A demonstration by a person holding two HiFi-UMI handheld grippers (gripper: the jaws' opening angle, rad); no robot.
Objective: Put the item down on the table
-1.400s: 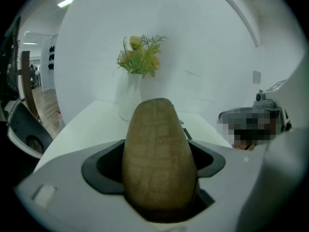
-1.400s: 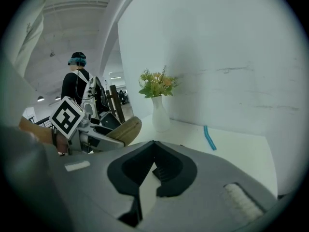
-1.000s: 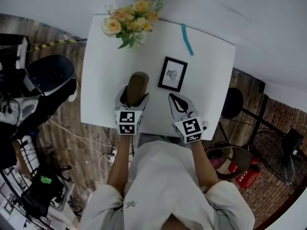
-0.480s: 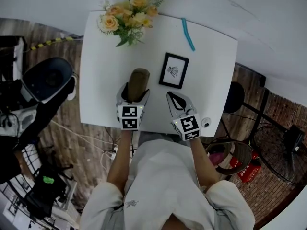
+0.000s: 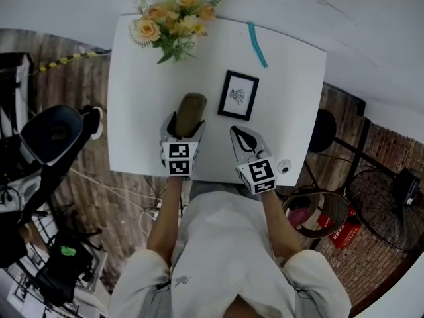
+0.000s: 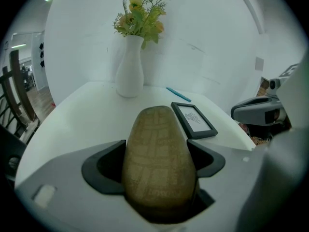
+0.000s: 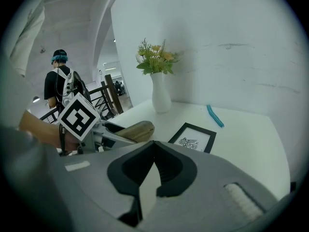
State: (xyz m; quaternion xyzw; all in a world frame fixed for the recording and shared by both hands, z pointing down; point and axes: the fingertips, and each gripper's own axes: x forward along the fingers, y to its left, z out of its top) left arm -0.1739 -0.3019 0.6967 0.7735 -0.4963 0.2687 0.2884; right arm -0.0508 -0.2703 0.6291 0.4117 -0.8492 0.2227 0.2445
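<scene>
Sitting between the fingers [image 6: 104, 167] of the left gripper [image 5: 183, 126], the brown case [image 6: 158, 163] has not been let go, so the putting down is not finished. In the head view the case [image 5: 189, 113] lies lengthways over the white surface [image 5: 132, 111], a little left of the frame's centre, with its rounded far end pointing toward the top of the frame. Whether its underside already touches the surface I cannot tell. The left gripper view shows the dark pads pressed against both sides of the case's wide near end, spread only as far as the case is broad. By my reading, what is left is to lower it if it hangs clear, then part the fingers and draw back.

The right gripper [image 5: 245, 140] hovers just right of centre over the near edge of the surface. Its fingers [image 7: 169, 170] are closed together at the tips and hold nothing.

A small black picture frame [image 5: 238, 95] lies flat just right of the case and apart from it. A vase of flowers [image 5: 173, 22] stands at the upper left. A teal pen [image 5: 258, 45] lies at the upper right.
</scene>
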